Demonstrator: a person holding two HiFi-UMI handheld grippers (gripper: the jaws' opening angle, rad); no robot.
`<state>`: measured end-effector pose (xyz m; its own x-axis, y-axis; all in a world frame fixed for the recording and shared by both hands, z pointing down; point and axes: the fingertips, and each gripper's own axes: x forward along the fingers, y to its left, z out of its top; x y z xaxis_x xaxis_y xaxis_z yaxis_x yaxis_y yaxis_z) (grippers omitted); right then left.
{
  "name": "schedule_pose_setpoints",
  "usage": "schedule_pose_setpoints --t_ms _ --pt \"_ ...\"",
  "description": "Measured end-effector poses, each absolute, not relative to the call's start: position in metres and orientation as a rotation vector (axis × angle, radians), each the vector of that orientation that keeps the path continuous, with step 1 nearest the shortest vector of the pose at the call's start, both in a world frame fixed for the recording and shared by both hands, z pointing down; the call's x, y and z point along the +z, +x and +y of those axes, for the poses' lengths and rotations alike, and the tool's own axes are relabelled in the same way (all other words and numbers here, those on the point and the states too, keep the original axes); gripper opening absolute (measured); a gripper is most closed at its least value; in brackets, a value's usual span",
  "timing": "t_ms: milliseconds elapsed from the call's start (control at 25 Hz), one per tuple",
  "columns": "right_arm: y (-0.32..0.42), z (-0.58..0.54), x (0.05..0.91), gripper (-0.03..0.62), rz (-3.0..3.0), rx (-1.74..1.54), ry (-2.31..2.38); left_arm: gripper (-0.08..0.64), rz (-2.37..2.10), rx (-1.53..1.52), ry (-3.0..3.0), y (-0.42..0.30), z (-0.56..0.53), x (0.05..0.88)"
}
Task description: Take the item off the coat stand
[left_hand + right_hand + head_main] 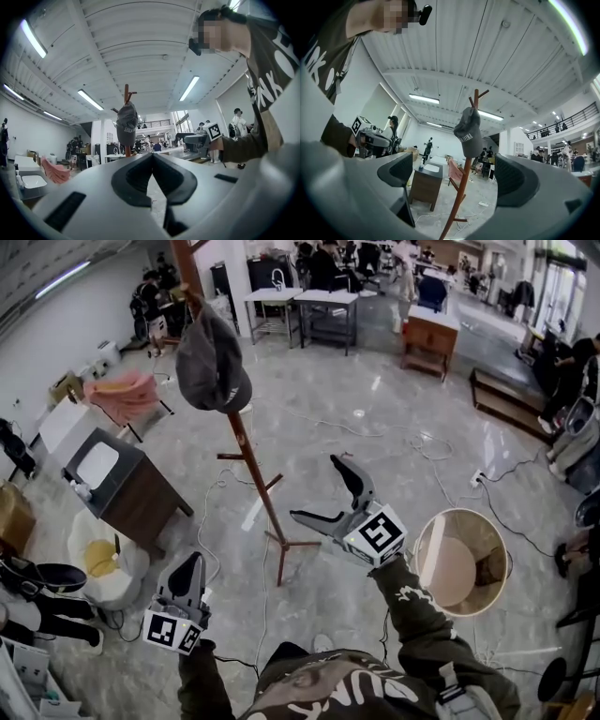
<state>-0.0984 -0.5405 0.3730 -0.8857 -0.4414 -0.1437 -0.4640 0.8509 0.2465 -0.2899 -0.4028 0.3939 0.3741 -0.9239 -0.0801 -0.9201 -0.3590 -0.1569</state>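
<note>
- Closest in, the left gripper is held low at seven o'clock in the head view, its jaws pressed together on nothing.
- Beside it, the right gripper points upward (a bit tilted), its jaws spread wide and empty.
- At eleven o'clock from that gripper, the grey cap hangs on an upper peg of the wooden coat stand, well apart from both grippers.
- A round basket stands at four o'clock.
</note>
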Motion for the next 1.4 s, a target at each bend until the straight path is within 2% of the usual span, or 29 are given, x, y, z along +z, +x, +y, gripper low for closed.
schedule_pose_setpoints --t_ms 800,1160,1240,1400 --pt "-0.208 -0.707 0.203 0.529 2.836 0.492 -0.387 0.003 1.651 0.011 -2.481 -0.360 -0.535 0.404" --pt "-0.255 -0.762 0.169 0.520 2.854 0.404 -0.267 0.003 1.623 0.015 -2.498 -0.391 -0.593 0.394" --pt "-0.260 -0.765 0.171 0.494 2.856 0.404 -0.248 0.003 1.625 0.019 -2.495 -0.395 -0.600 0.395" --pt "-0.271 -0.765 0.174 0.344 2.885 0.485 -0.224 0.003 1.620 0.019 -2.498 -0.400 -0.610 0.395"
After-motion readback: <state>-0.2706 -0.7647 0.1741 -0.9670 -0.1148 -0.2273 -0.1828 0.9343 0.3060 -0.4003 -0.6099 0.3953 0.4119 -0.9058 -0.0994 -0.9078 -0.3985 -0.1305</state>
